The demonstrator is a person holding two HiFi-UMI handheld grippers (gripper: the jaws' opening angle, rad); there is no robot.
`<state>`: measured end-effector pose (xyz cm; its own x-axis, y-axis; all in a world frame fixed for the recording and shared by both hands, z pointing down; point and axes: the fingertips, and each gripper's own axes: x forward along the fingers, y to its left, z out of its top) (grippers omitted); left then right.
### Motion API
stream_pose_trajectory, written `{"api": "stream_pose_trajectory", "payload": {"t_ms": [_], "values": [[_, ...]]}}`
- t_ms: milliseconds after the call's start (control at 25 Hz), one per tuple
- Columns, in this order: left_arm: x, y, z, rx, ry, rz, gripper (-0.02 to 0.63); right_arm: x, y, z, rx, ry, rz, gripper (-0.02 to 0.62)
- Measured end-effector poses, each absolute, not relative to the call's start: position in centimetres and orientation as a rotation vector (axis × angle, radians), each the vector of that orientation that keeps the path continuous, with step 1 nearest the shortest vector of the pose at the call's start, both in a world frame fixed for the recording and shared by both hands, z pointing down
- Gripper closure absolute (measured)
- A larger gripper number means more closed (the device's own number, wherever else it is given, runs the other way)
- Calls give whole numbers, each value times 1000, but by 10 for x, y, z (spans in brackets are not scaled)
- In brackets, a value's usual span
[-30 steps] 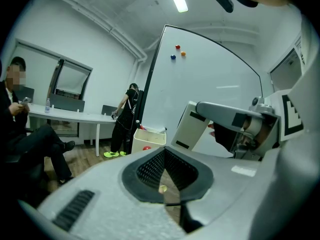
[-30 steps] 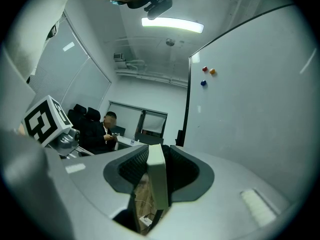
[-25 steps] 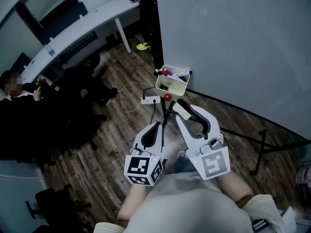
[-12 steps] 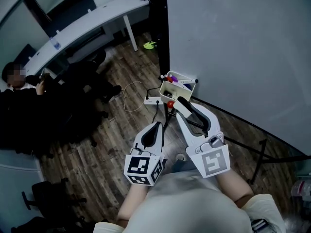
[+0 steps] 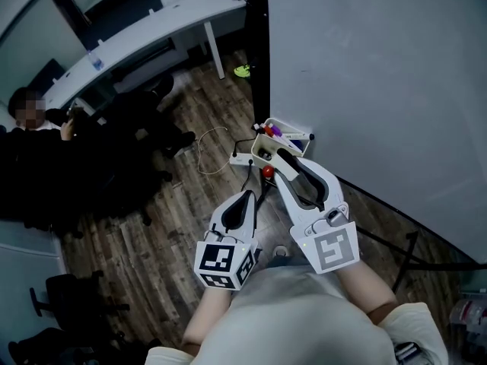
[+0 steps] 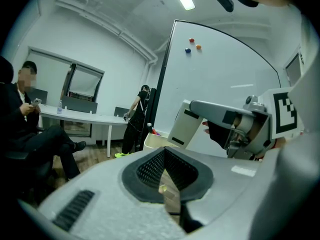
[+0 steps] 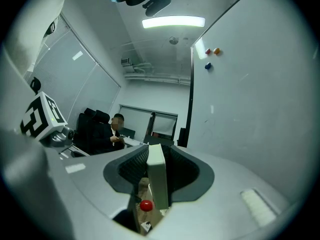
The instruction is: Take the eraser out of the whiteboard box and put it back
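R gripper [image 5: 284,160] was clamped on the eraser [image 7: 157,179] right by the whiteboard box [image 5: 259,144], L gripper [image 5: 246,198] jaws together, empty; I'd keep it level & ease in slow, clear of markers [image 5: 275,132].

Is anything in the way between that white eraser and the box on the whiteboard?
Nothing visible does. The right gripper holds the eraser close by the box, whose top is open; the markers lie toward the box's far side, by the whiteboard.

wood floor [image 5: 144,234], a white power strip [image 5: 240,159] lying on it.
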<state>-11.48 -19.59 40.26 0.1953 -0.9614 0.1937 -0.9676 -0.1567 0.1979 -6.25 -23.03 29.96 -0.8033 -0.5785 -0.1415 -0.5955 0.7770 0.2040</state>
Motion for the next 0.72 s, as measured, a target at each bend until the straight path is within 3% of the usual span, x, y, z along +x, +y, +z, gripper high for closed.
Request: {"api": "stream_pose_trajectory", "payload": {"t_ms": [720], "values": [[-117, -225, 415, 2141, -1879, 37, 601, -70, -262, 324, -854, 2965, 381, 454]]}}
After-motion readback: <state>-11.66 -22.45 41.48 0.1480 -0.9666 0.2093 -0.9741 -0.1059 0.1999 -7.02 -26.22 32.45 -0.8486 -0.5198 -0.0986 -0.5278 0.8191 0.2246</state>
